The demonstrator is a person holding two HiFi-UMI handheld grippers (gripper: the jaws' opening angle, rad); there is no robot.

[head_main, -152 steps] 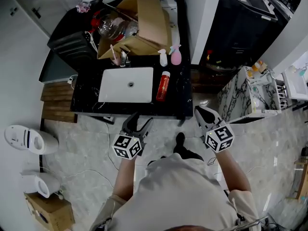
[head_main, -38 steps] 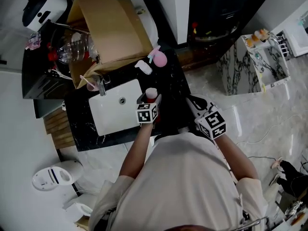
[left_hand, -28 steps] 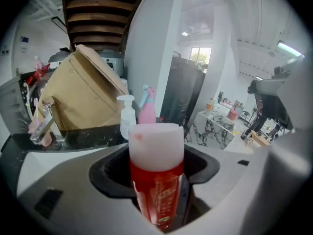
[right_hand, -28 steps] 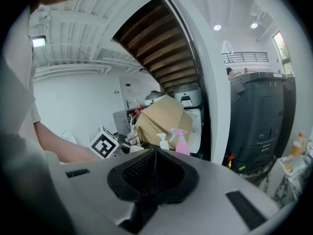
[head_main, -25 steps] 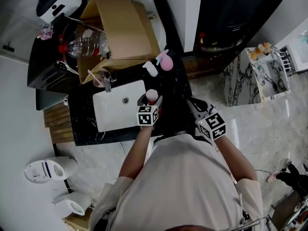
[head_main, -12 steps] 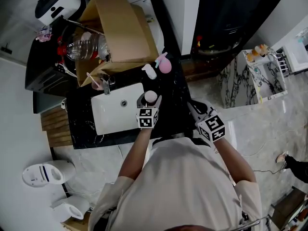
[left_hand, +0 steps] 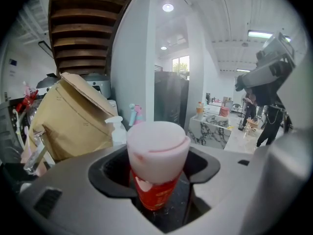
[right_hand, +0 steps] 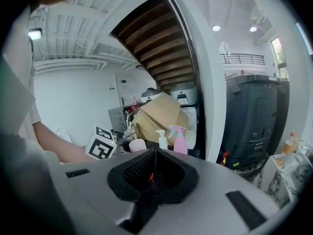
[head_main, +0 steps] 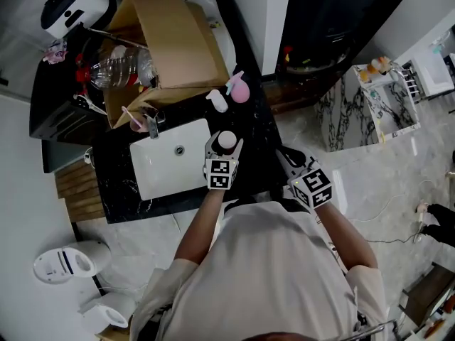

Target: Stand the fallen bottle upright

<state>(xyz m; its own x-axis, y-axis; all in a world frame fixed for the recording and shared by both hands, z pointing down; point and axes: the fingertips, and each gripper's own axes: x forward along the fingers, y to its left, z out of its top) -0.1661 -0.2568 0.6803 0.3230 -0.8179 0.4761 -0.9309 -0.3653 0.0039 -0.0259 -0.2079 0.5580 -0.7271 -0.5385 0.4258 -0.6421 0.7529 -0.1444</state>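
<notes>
The red bottle (head_main: 226,141) with a pale pink cap stands upright on the black counter (head_main: 257,130), just right of the white sink (head_main: 153,185). My left gripper (head_main: 226,143) is shut on it, one finger on each side below the cap. In the left gripper view the bottle (left_hand: 157,151) fills the middle between the jaws of that gripper (left_hand: 159,182). My right gripper (head_main: 286,156) hangs shut and empty off the counter's right corner. In the right gripper view its jaws (right_hand: 155,156) meet in a line, and the bottle's cap (right_hand: 138,145) shows beyond them.
A white spray bottle (head_main: 217,100) and a pink one (head_main: 239,89) stand behind the red bottle. A cardboard box (head_main: 178,34) and a clear plastic bottle (head_main: 117,66) crowd the back of the counter. The faucet (head_main: 151,121) is at the sink's far left corner.
Six seconds ago the bottle lay flat beside the sink and both grippers hung in front of the counter. In the last second the left gripper rolled slightly, straightening the bottle. The right gripper stayed put.
</notes>
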